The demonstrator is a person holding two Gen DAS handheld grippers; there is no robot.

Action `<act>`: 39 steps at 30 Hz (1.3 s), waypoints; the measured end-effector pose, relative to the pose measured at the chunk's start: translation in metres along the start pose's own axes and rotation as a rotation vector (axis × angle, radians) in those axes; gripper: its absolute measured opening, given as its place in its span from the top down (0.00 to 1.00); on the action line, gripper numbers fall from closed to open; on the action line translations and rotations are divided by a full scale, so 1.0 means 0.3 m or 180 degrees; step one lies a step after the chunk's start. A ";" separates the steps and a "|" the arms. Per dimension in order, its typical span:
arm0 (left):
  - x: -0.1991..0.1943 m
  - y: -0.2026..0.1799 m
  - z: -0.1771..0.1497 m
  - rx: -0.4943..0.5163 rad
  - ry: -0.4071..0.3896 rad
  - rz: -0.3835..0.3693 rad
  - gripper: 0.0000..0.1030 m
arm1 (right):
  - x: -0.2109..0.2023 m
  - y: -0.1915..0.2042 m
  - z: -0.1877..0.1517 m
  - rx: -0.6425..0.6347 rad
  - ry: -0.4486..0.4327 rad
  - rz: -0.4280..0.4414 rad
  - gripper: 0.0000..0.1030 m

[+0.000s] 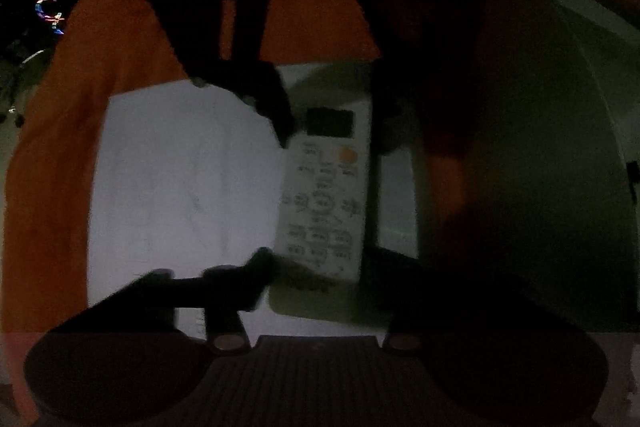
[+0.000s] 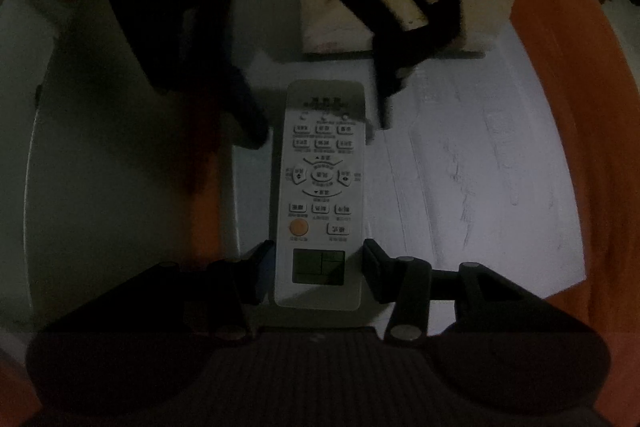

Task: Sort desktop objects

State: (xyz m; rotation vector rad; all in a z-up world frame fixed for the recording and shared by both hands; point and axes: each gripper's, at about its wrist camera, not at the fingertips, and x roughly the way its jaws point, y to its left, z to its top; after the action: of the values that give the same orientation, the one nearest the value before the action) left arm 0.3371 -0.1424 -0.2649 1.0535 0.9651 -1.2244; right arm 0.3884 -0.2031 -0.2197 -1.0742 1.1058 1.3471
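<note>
Right tongs [image 2: 318, 267] astride remote [image 2: 320, 187], display nearest

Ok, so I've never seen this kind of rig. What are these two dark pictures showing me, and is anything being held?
There is no robot here. A person holds a pair of hand-held tongs in each hand, and each pair carries a camera that looks along its fingers. One picture comes from the left tongs, the other from the right tongs, so each also sees the opposite pair at the top. A white remote control lies flat on a pale sheet on an orange surface, with a pale block beyond it. The right tongs sit tight against both sides of the remote's display end and seem to grip it. The left tongs straddle the other end, but it is too dark and blurred to tell whether they press on it.
</note>
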 end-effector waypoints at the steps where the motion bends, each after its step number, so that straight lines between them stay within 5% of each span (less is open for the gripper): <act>1: -0.002 -0.009 0.001 0.0025 -0.0005 0.0041 0.59 | -0.001 -0.004 0.001 -0.0007 0.0011 -0.0005 0.52; 16: -0.186 -0.050 -0.019 0.0033 -0.0113 0.0557 0.59 | -0.136 -0.081 0.038 0.0040 -0.0015 -0.0293 0.52; 28: -0.460 -0.151 -0.021 0.0049 -0.0219 0.0882 0.59 | -0.404 0.135 0.121 -0.0027 -0.0195 -0.0640 0.52; 39: -0.551 -0.348 -0.054 0.0027 -0.0142 0.0677 0.59 | -0.463 0.364 0.183 -0.0157 -0.0250 -0.0535 0.52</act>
State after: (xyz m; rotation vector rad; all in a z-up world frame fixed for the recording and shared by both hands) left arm 0.2158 -0.0904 -0.1197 1.1013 0.7925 -1.0726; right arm 0.2861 -0.1764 -0.0681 -1.1150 0.9085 1.2773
